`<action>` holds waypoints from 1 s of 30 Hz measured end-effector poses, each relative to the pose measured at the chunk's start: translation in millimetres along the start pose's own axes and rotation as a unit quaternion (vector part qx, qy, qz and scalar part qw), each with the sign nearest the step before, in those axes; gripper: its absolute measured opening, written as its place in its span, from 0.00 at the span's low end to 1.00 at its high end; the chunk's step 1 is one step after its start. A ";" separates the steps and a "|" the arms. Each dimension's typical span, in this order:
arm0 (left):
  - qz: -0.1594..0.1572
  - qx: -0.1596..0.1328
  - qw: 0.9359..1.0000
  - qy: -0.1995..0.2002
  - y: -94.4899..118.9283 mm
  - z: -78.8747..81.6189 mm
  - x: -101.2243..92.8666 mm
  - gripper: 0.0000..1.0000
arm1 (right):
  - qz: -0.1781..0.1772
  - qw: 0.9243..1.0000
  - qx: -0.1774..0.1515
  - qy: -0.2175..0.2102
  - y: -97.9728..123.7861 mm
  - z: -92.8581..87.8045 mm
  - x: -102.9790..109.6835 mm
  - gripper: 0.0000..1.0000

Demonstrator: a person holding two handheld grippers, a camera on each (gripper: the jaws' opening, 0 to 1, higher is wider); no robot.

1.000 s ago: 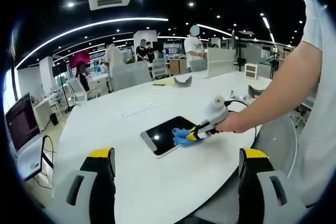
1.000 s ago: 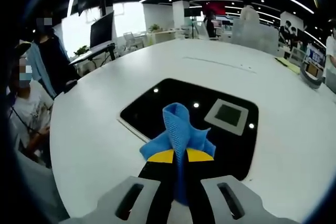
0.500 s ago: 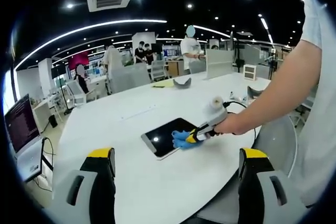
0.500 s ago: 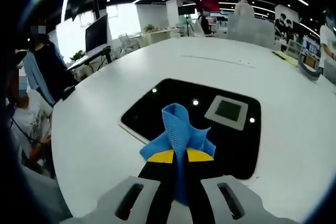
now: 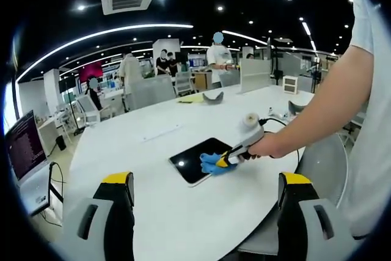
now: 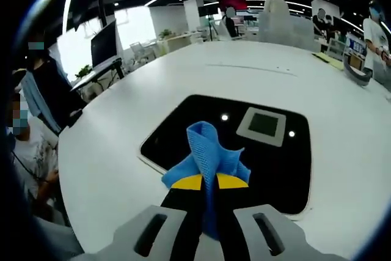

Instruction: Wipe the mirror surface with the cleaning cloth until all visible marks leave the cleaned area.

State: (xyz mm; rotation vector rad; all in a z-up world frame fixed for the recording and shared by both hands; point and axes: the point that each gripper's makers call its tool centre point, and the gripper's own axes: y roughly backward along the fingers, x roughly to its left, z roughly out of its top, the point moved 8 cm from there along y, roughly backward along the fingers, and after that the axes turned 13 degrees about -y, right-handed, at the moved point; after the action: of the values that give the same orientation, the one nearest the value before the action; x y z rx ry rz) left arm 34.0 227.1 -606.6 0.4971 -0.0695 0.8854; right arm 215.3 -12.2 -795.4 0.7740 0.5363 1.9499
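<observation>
Left gripper view: the left gripper (image 5: pixel 204 212) rises from the bottom of the frame with its 2 yellow-tipped jaws spread wide and nothing between them, above the near edge of a round white table (image 5: pixel 153 212). At the centre of the frame a dark rectangular mirror (image 5: pixel 195 158) lies flat on the table. The right gripper (image 5: pixel 227 159), held in a person's hand (image 5: pixel 269 146) that reaches in from the right, is clenched on a blue cleaning cloth (image 5: pixel 212 163), which rests on the mirror's lower right edge. A cable (image 5: pixel 282 120) trails behind that gripper. A monitor (image 5: pixel 24 146) stands at the left edge, and several people stand among desks in the upper centre background. Right gripper view: the right gripper (image 6: pixel 204 181) comes up from the bottom centre, its 2 yellow-tipped jaws pressed together on the blue cleaning cloth (image 6: pixel 208 151), a fold of which stands up above the jaw tips. The cloth sits over the lower part of the mirror (image 6: pixel 183 128), which occupies the centre of the frame on the white table (image 6: pixel 110 151). The glass reflects a square ceiling vent (image 6: pixel 264 124) and 2 points of light. A seated person (image 6: pixel 27 145) appears at the left edge, and another monitor (image 6: pixel 104 42) stands at upper left.
</observation>
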 end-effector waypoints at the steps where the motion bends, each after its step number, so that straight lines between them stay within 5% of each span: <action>1: -0.001 -0.001 1.000 0.000 0.2 -0.4 1.0 0.99 | -0.001 1.000 -0.001 0.000 -0.5 0.2 0.3 0.01; 30: -0.032 -0.010 0.999 -0.008 -3.3 -15.6 20.1 0.99 | -0.027 1.000 -0.006 -0.011 -12.0 11.0 9.3 0.01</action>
State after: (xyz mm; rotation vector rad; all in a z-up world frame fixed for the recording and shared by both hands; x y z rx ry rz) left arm 47.1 246.9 -616.5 0.4861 -0.0766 0.8175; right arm 227.0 2.1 -792.6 0.7657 0.5271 1.8913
